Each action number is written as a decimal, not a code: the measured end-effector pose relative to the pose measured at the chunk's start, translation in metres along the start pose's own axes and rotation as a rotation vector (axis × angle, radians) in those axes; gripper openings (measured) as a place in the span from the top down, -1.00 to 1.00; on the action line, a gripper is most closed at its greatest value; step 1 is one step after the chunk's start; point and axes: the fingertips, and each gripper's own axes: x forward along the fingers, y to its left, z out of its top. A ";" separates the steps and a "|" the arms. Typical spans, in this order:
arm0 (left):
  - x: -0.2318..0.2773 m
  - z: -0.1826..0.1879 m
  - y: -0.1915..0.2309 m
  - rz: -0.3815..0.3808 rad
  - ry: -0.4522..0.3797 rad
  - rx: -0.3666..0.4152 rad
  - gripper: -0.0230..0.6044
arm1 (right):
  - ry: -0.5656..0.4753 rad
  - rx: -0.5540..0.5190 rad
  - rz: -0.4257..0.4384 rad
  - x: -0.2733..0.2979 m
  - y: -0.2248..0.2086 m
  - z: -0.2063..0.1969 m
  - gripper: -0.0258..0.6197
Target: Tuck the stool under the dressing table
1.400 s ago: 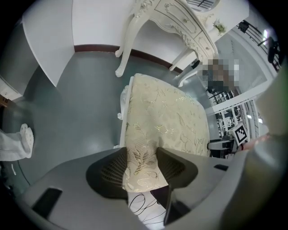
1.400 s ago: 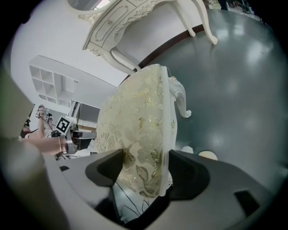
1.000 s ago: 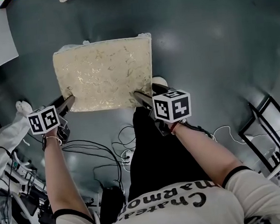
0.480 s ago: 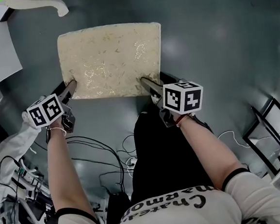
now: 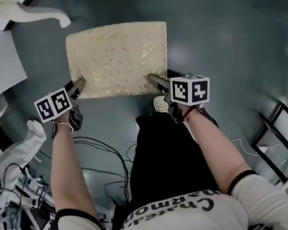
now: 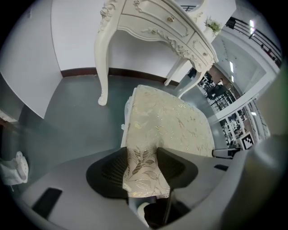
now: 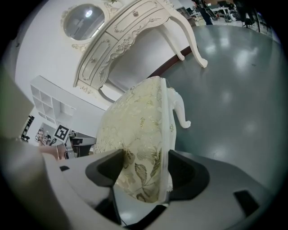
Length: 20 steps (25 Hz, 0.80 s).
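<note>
- Left gripper [image 5: 79, 86]: my jaws are clamped on the near left corner of the cream-and-gold floral upholstered square stool [image 5: 118, 56]. Its fabric fills the gap between both pads.
- Right gripper [image 5: 153, 81]: my jaws are clamped on the near right corner of the same cushion, with fabric pressed between them.
- Stool position: directly ahead of me, over the glossy grey-green floor [image 5: 227, 39]. I cannot tell whether its legs touch the floor.
- Ivory carved wooden dressing table [image 6: 153, 22]: it stands beyond the stool. Its curved front leg [image 5: 45, 14] is near the stool's far left corner, apart from it.
- Stool status: not yet under the table top.
- Black cables [image 5: 102, 150]: they lie on the floor beside my legs.
</note>
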 end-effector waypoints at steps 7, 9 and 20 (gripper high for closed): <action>-0.027 -0.098 0.065 -0.019 -0.076 -0.064 0.26 | -0.008 -0.082 -0.033 0.022 0.040 -0.089 -0.13; -0.023 -0.106 0.073 -0.021 -0.054 -0.064 0.26 | 0.008 -0.070 -0.042 0.028 0.042 -0.098 -0.13; -0.037 -0.148 0.085 -0.109 -0.060 -0.040 0.21 | 0.023 -0.094 -0.138 0.021 0.055 -0.131 -0.13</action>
